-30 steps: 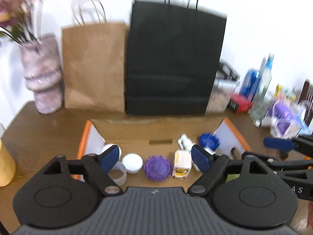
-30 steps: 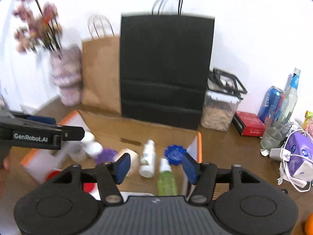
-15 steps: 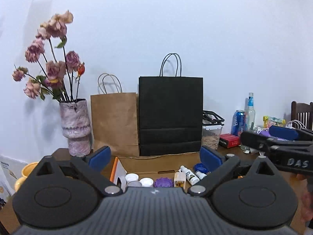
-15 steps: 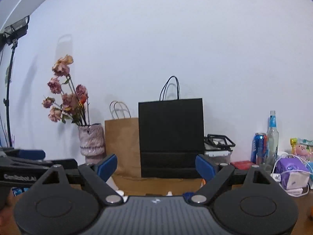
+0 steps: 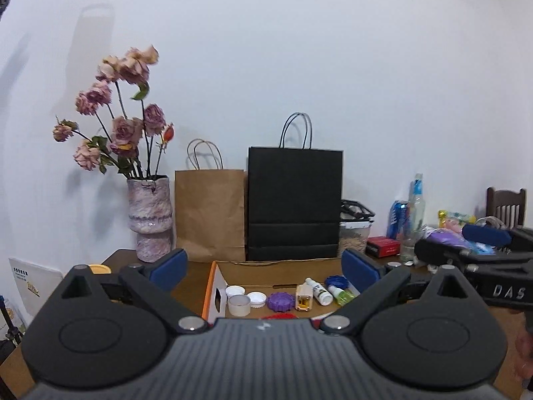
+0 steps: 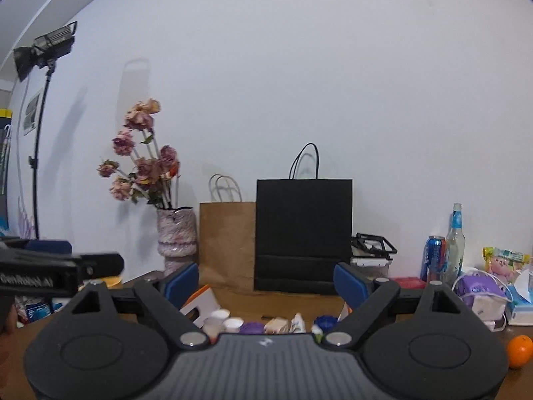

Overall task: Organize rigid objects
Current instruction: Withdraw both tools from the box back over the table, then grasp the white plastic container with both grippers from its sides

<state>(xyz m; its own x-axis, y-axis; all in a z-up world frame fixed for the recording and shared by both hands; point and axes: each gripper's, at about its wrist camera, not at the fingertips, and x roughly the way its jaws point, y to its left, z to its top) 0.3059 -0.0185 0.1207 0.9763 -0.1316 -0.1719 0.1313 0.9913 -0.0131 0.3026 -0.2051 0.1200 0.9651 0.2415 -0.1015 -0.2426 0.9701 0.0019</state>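
Note:
An open cardboard box (image 5: 213, 286) with an orange rim lies on the brown table. It holds white caps (image 5: 235, 290), a clear cup (image 5: 239, 304), a purple lid (image 5: 281, 301), a beige pack (image 5: 303, 298), a white bottle (image 5: 318, 290), a green bottle (image 5: 341, 295), a blue lid (image 5: 336, 280) and a red lid (image 5: 283, 315). My left gripper (image 5: 265, 265) hovers in front of the box, its jaws still opening, with nothing between them. My right gripper (image 6: 266, 281) is open and empty, also back from the box (image 6: 200, 303). Its fingers (image 5: 446, 253) show at the right of the left wrist view.
Behind the box stand a brown paper bag (image 5: 210, 215), a black paper bag (image 5: 294, 203) and a vase of dried roses (image 5: 150, 213). To the right are a food container (image 6: 369, 260), a can (image 6: 433, 256), a bottle (image 6: 454, 246), a purple pack (image 6: 479, 295) and an orange (image 6: 519, 350).
Both grippers have pulled back from over the box and tilted up toward the wall. Both jaws have widened. The box contents now look small and far.

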